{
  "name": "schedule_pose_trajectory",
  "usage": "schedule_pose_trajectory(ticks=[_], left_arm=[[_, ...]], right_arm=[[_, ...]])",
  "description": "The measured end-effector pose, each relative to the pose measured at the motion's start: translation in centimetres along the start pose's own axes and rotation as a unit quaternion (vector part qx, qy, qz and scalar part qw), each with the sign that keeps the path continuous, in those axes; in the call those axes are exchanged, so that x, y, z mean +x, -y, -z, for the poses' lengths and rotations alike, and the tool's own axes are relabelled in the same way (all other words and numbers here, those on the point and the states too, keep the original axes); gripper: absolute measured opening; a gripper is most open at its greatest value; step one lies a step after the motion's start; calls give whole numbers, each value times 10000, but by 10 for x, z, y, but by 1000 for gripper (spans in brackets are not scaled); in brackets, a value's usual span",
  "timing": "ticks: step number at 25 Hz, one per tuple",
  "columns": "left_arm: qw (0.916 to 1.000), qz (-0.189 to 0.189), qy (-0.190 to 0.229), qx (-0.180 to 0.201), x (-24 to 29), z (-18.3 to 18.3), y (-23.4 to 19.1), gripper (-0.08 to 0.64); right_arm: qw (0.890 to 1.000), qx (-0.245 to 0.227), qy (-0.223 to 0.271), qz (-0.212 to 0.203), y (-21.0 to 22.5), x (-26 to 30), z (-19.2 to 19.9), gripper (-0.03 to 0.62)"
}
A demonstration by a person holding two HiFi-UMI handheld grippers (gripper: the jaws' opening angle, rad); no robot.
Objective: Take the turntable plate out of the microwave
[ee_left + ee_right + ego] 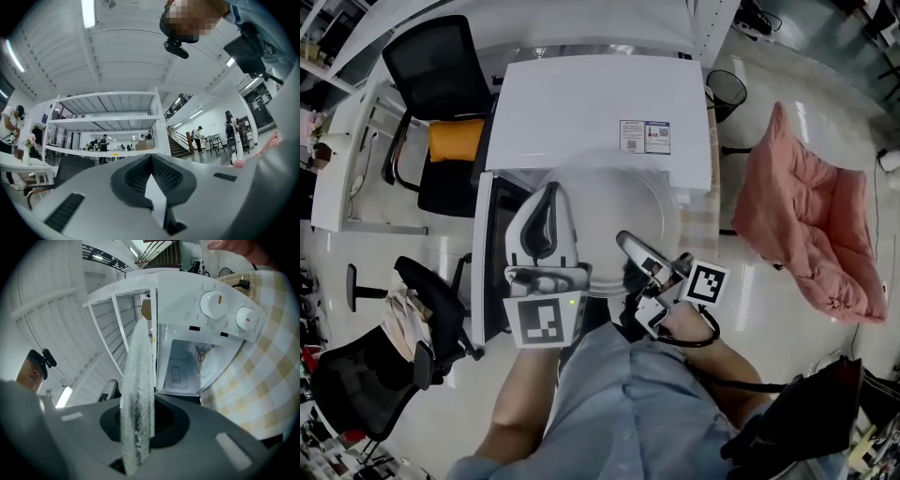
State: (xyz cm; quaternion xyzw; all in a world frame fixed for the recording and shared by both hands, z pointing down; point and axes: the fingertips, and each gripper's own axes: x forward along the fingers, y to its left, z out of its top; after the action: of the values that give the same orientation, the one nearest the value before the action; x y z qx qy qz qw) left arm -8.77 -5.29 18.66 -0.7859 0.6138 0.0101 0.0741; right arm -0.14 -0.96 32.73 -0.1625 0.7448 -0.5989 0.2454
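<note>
The round glass turntable plate [628, 211] hangs in front of the white microwave [600, 108], outside its cavity. My right gripper [649, 267] is shut on the plate's near rim. In the right gripper view the plate [139, 380] stands edge-on between the jaws of that gripper [140, 423], and behind it are the open, bare cavity [190, 362] and two knobs [213, 303]. My left gripper [546, 234] lies over the plate's left side; contact cannot be told. The left gripper [152, 180] is shut with nothing between its pads, and no plate shows in its view.
The microwave door [483, 258] stands open to the left. The microwave sits on a checked cloth [265, 380]. Black office chairs [441, 84] and an orange cushion [455, 139] are at the left, a pink padded chair [811, 225] at the right, and a wire bin [727, 89] behind.
</note>
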Motion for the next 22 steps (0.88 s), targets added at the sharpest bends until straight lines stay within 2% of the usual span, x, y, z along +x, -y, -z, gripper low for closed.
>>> schedule_pose_trajectory(ticks=[11, 22], left_arm=[[9997, 195, -102, -82, 33, 18, -20, 6], [9987, 465, -124, -138, 68, 24, -46, 7]], right_arm=[[9987, -56, 428, 258, 20, 27, -26, 26], [9910, -59, 1277, 408, 23, 62, -61, 29]])
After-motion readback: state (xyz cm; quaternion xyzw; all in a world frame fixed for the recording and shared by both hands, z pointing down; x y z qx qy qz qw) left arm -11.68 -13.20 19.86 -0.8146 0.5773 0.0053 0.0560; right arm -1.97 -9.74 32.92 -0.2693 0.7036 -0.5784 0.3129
